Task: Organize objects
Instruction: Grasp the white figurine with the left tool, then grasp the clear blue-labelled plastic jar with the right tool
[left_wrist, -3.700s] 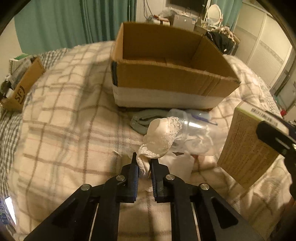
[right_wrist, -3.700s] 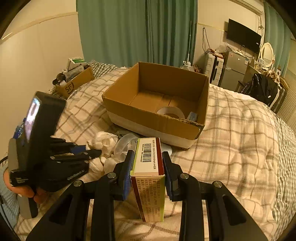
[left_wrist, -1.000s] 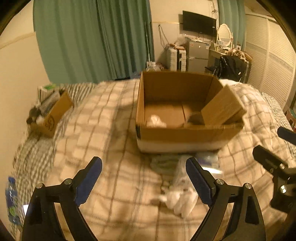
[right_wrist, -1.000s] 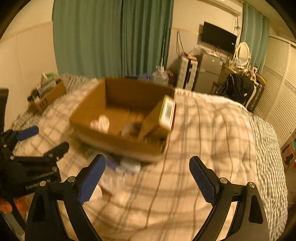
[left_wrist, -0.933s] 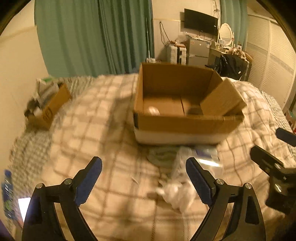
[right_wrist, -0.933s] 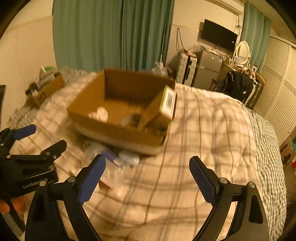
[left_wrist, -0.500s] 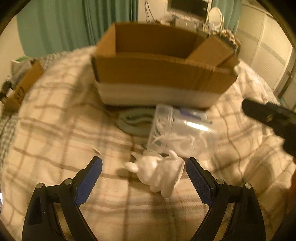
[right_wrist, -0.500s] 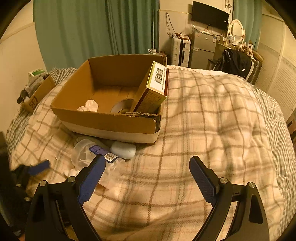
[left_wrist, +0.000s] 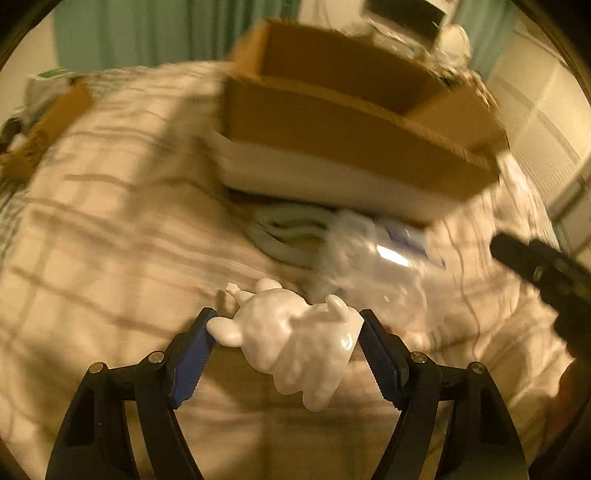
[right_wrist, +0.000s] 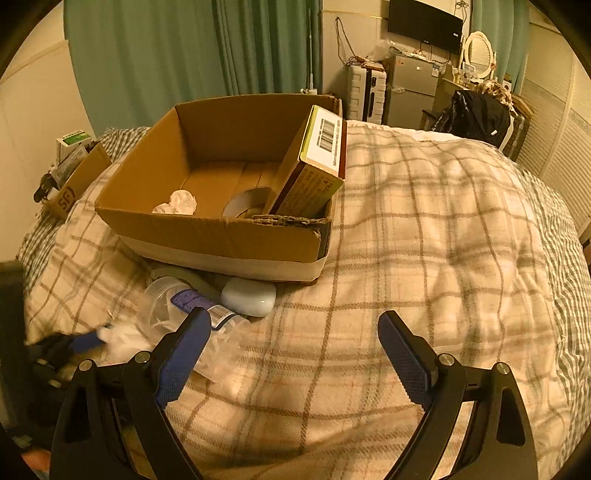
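Note:
A white animal figurine (left_wrist: 295, 339) lies on the plaid bed between the jaws of my left gripper (left_wrist: 286, 332), which stand open on either side of it. Behind it lie a clear plastic jar (left_wrist: 373, 269) and a grey-green item (left_wrist: 284, 230), in front of the cardboard box (left_wrist: 351, 129). In the right wrist view the box (right_wrist: 207, 229) holds a white lace cloth (right_wrist: 177, 202), a tape roll (right_wrist: 245, 201) and a leaning carton (right_wrist: 314, 170). My right gripper (right_wrist: 293, 332) is open and empty above the blanket. The figurine (right_wrist: 122, 339) shows at its left.
A white oval case (right_wrist: 249, 295) lies against the box front beside the jar (right_wrist: 173, 306). A small open carton (right_wrist: 74, 181) with clutter sits at the bed's left edge. Curtains, a fridge and furniture stand behind the bed.
My left gripper has dropped and moved forward over the figurine, and its jaws have narrowed around it. The right gripper has come slightly lower and closer to the bed.

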